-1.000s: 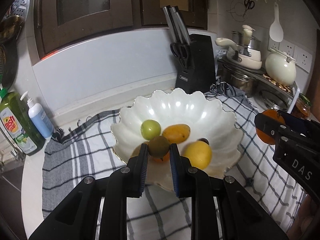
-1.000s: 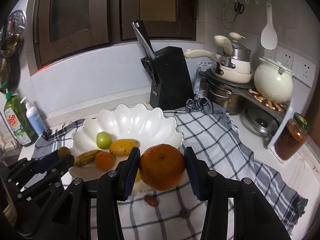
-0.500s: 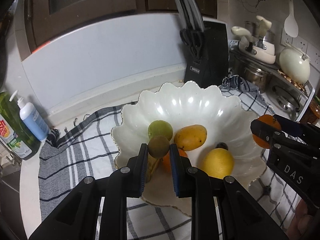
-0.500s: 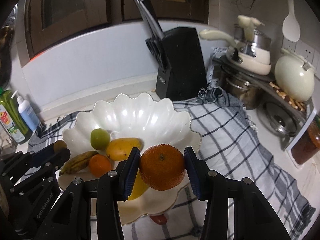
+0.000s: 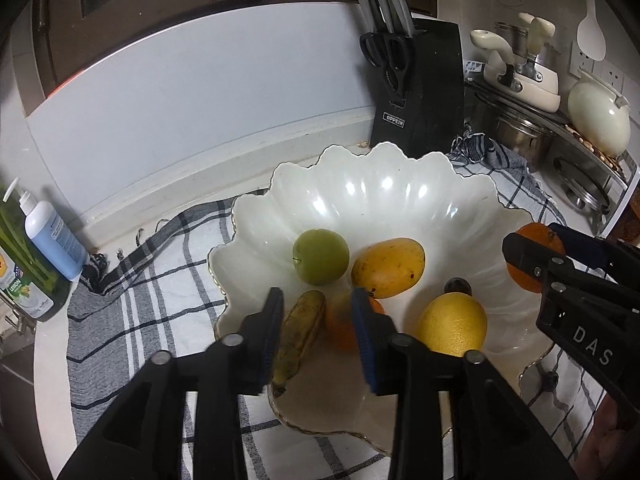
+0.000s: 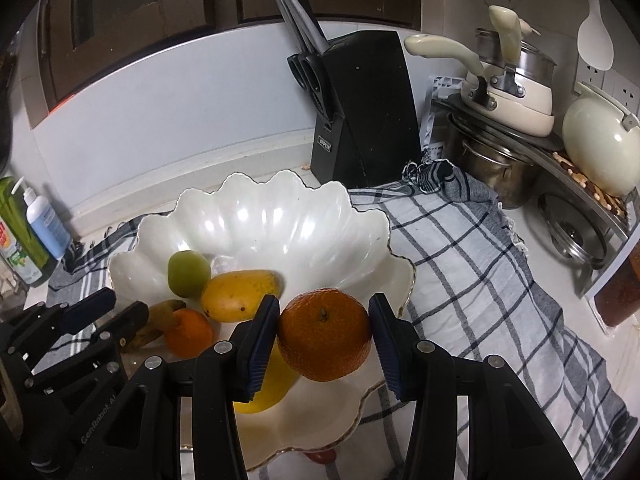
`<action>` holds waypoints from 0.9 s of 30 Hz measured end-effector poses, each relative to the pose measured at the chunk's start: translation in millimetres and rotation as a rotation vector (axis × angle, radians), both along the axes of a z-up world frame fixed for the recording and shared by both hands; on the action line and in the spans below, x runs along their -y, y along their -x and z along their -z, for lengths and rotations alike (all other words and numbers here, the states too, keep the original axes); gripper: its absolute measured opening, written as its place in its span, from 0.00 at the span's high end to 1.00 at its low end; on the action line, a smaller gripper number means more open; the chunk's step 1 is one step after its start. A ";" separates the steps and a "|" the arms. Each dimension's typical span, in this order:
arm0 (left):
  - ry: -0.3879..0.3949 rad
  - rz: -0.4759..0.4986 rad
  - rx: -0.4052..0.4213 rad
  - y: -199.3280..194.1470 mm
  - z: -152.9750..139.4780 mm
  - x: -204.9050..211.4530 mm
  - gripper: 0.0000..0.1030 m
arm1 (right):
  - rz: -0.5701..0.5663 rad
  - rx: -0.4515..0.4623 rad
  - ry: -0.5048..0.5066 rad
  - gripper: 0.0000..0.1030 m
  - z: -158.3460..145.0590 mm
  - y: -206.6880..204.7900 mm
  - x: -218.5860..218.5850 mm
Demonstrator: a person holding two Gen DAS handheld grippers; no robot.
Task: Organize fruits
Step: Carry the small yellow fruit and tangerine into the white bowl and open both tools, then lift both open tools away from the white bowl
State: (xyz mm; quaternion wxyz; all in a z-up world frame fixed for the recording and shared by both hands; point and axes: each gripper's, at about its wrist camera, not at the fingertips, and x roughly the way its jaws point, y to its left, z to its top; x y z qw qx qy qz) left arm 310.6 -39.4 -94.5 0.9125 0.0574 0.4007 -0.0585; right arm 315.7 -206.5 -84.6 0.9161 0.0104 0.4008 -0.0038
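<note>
A white scalloped bowl [image 5: 384, 196] stands on a checked cloth and holds a green fruit [image 5: 320, 256], a mango [image 5: 388, 267], a dark banana [image 5: 300, 328], a small orange [image 5: 340, 322], a lemon [image 5: 452, 324] and a small dark fruit [image 5: 458, 286]. My left gripper [image 5: 318, 330] is open and empty over the bowl's near side. The brown fruit it held is not visible. My right gripper [image 6: 324, 332] is shut on a large orange [image 6: 324, 334] above the bowl's [image 6: 280, 220] near right rim.
A black knife block [image 5: 416, 88] stands behind the bowl. Pots, a lid and a cream kettle [image 5: 598, 116] fill the rack at right. Soap bottles [image 5: 48, 232] stand at the left. A jar [image 6: 620, 292] sits at far right. A small red object [image 6: 320, 456] lies under the bowl's near edge.
My left gripper opened and let go of the small brown fruit, which is now out of sight. Both grippers moved closer over the bowl. The right gripper still holds the orange.
</note>
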 end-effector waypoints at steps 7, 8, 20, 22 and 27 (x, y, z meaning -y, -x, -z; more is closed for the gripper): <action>-0.024 -0.015 0.024 4.9 -4.2 -1.8 0.44 | 0.023 0.065 0.038 0.24 -14.0 8.6 -3.1; -0.027 -0.017 0.028 5.4 -5.0 -2.0 0.41 | 0.027 0.074 0.044 0.20 -16.5 9.8 -3.7; -0.049 -0.040 0.104 25.3 -27.5 -0.1 0.11 | 0.077 0.108 0.050 0.08 -31.0 25.7 8.7; -0.044 -0.039 0.118 30.7 -32.6 1.4 0.09 | 0.088 0.111 0.045 0.08 -33.0 29.9 12.9; -0.035 -0.028 0.134 43.3 -42.3 7.9 0.05 | 0.109 0.119 0.048 0.08 -40.0 44.3 23.4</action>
